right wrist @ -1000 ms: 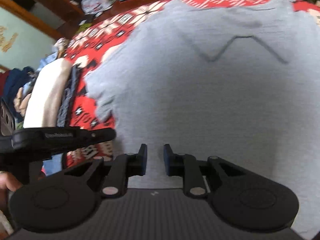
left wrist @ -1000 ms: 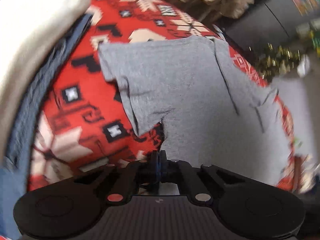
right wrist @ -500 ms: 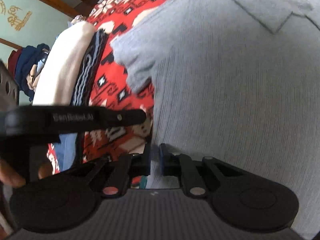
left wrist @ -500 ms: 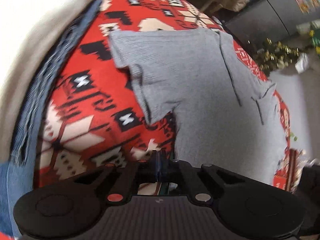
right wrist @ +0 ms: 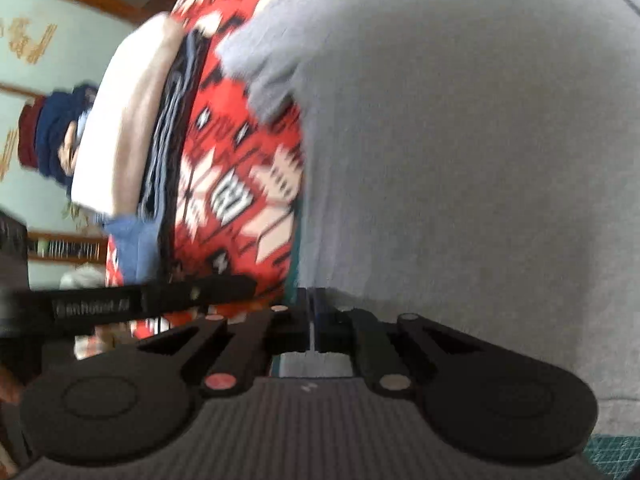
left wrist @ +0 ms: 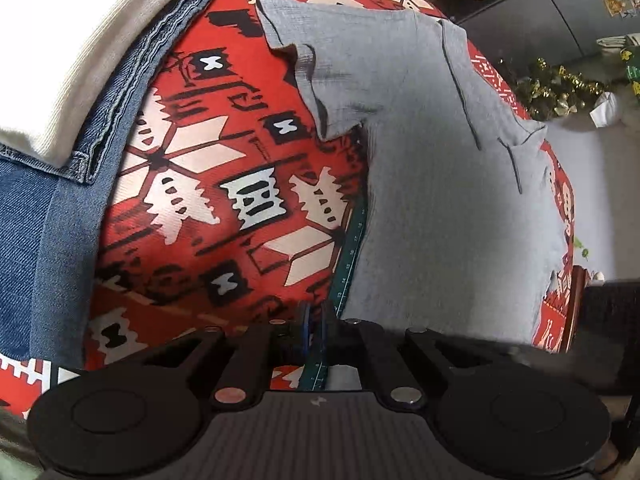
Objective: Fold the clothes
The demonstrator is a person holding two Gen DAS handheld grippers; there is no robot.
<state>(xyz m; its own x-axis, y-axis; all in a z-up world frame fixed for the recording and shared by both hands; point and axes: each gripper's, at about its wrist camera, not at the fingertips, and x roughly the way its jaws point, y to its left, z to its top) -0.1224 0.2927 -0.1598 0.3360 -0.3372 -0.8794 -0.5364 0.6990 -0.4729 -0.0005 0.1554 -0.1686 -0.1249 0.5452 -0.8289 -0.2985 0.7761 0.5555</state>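
Note:
A grey T-shirt [left wrist: 448, 168] lies spread flat on a red patterned cloth [left wrist: 224, 184], one short sleeve [left wrist: 316, 64] pointing left. It fills most of the right wrist view [right wrist: 460, 160]. My left gripper [left wrist: 316, 316] is shut at the shirt's near left hem corner, over a green ruled mat edge [left wrist: 350, 256]; whether it pinches fabric is hidden. My right gripper [right wrist: 312, 308] is shut on the shirt's near hem edge. The left gripper's body [right wrist: 132, 304] shows as a black bar at the left of the right wrist view.
A stack of folded clothes lies at the left: a cream garment [left wrist: 80, 44] on blue denim [left wrist: 48, 208], also in the right wrist view [right wrist: 120, 120]. Furniture and gold tinsel [left wrist: 556, 84] stand beyond the table's far right edge.
Both grippers dropped low toward the shirt's near hem. The right gripper's jaws went from open to shut on the hem. The left gripper stayed shut.

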